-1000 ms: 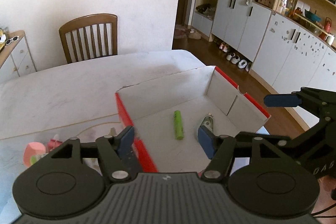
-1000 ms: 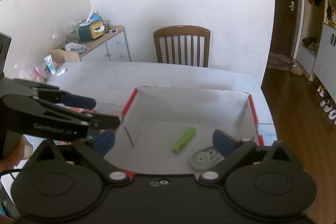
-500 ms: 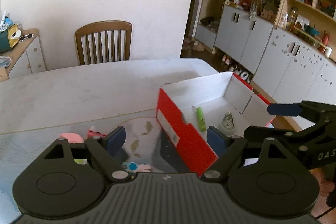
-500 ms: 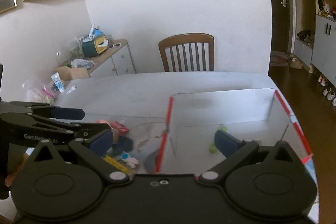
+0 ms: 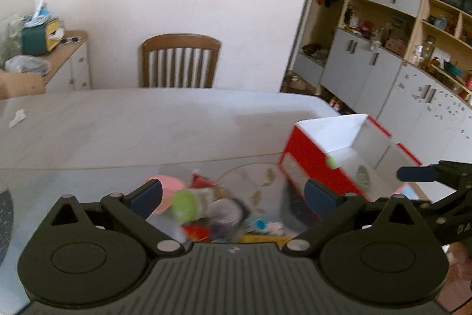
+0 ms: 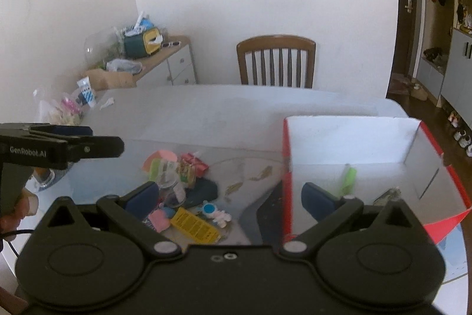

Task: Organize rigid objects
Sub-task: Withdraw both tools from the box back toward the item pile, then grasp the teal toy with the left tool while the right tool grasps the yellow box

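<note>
Both sets of jaws apart, empty. Left gripper (image 5: 233,194) over pile of small items (image 6: 183,191); green-capped bottle (image 5: 188,204) just inside left jaw. Red box (image 6: 354,155) off to right. Best: centre on bottle, drop low, close gently. Right gripper (image 6: 230,197) idle.

I count 1 red-and-white box (image 6: 348,138) on the table (image 6: 206,114), w/ 2 items inside: 1 green tube (image 6: 348,177) and 1 roundish grey thing (image 6: 389,195). 1 pile of small stuff (image 6: 183,191) beside the box; exact no. unclear, too jumbled, but I make out 1 yellow card (image 6: 194,225), 1 blue-white figure (image 6: 215,213), 1 pink piece (image 6: 160,158). 1 wooden chair (image 6: 275,61). 2 grippers: left gripper (image 5: 233,197), right gripper (image 6: 230,198).
</note>
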A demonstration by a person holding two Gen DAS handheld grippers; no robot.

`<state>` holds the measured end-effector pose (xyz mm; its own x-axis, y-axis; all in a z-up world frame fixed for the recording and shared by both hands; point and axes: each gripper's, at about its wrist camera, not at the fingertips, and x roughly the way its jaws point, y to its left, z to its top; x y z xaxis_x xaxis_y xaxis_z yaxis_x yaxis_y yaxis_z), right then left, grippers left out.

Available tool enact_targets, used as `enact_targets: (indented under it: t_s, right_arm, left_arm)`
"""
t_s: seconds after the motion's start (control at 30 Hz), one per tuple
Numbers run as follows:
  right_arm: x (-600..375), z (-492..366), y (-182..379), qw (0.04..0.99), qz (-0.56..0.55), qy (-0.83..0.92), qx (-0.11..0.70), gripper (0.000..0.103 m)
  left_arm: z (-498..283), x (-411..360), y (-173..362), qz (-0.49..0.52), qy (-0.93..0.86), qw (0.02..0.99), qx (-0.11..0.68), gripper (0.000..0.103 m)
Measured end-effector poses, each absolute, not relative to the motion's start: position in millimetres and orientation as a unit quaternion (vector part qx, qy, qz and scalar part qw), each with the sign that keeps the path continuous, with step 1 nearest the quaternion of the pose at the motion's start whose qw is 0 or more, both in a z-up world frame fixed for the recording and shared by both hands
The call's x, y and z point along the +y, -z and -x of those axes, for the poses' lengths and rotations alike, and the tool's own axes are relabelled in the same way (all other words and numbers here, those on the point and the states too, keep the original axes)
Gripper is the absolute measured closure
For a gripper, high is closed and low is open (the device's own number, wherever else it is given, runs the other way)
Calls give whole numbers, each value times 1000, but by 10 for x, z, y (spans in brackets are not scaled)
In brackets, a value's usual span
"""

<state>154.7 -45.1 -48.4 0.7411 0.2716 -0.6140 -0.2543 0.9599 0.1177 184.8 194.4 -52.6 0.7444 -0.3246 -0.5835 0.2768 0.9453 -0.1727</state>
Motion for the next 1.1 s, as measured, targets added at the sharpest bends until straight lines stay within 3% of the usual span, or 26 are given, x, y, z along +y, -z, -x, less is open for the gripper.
enact_targets:
  t_s: [0.53, 0.93, 1.1]
  right_arm:
    - [249, -1753, 1034, 894, 89, -211, 386, 5]
    - [402, -1949, 1365, 864, 153, -231, 419, 26]
    - [469, -2014, 1420, 857, 173, -241, 420, 32]
  left_arm:
    - [-1956, 2303, 1490, 31, 168, 901, 399, 0]
    - [-2044, 2313, 1719, 41, 162, 895, 413, 1]
    - [-2082, 2415, 1756, 36, 157, 894, 417, 17]
